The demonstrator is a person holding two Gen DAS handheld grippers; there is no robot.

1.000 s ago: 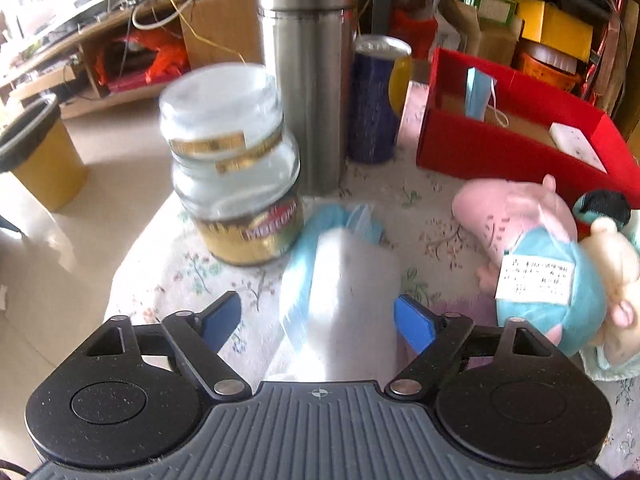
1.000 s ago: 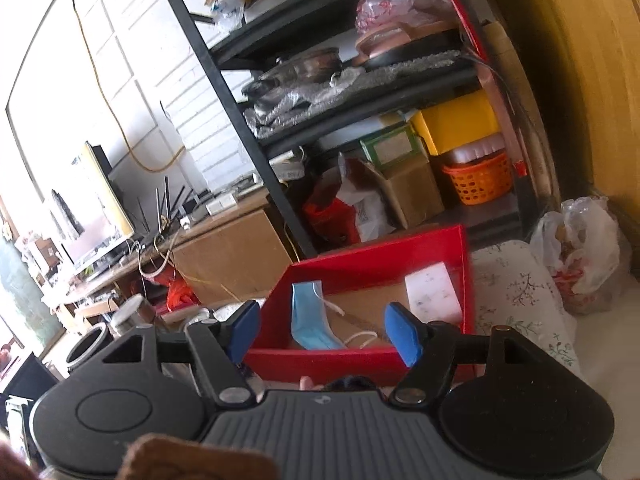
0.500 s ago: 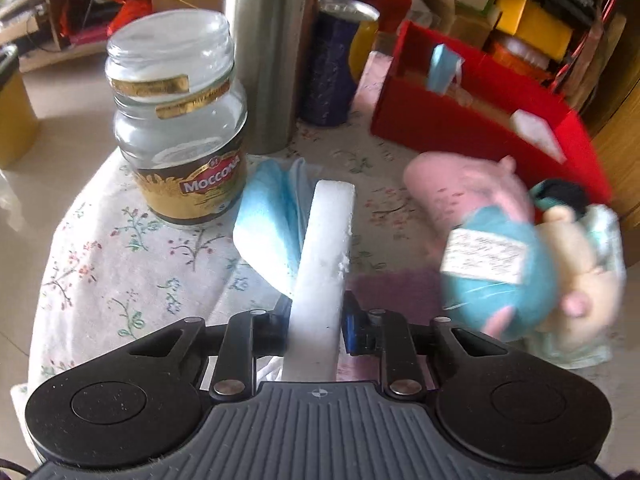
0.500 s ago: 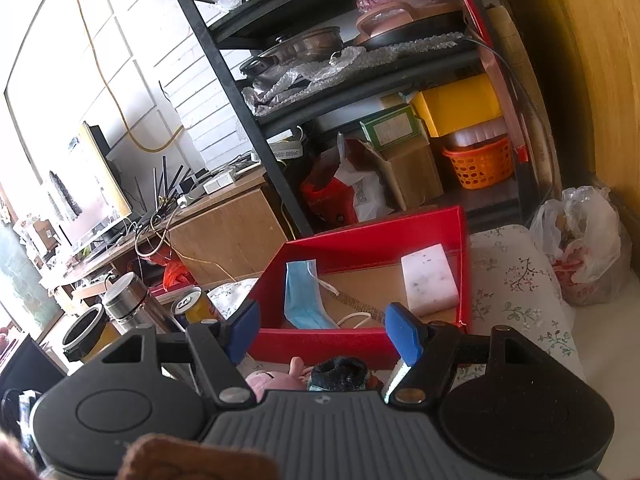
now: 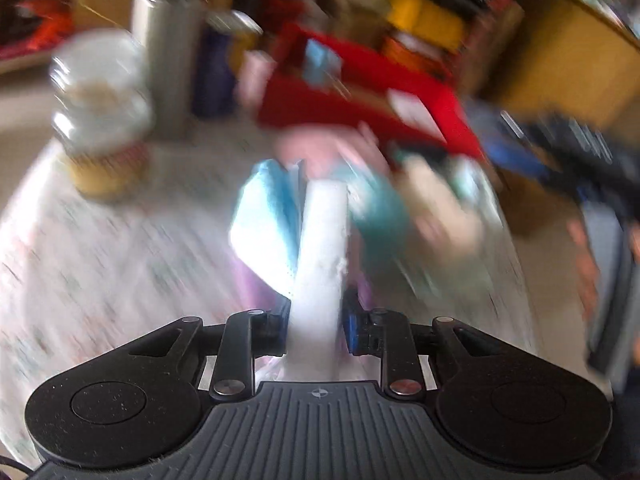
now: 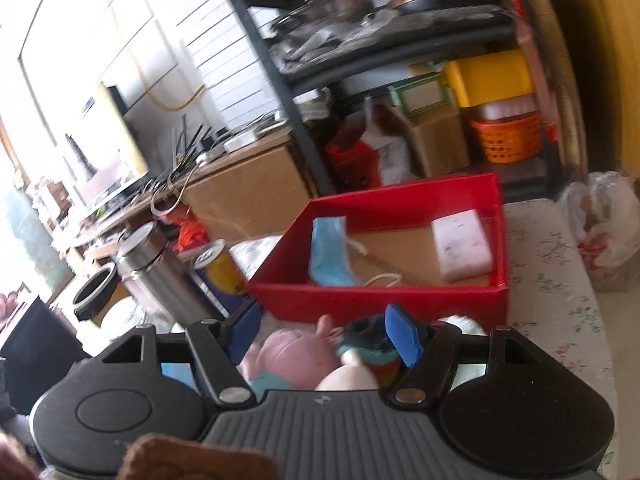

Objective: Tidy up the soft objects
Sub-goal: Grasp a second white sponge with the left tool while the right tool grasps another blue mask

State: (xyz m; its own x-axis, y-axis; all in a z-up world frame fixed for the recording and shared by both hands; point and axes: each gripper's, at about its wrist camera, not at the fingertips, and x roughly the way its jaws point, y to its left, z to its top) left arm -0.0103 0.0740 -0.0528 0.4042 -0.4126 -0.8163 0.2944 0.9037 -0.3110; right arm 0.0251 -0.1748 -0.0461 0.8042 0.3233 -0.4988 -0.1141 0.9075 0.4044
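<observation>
Your white sponge (image 5: 322,256) stands on edge, pinched low down, a blue face mask (image 5: 266,224) draped against it, both short of the red box (image 6: 376,300). Inside that box lie another blue mask (image 6: 328,254) and a white sponge (image 6: 462,244). Just before its front wall huddle the plush toys (image 6: 316,354).

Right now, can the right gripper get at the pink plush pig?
Probably yes. The right gripper is open and empty, and the pink plush pig lies just past its fingers with nothing over it. A second plush toy crowds against the pig, so a clean grab may catch both.
</observation>
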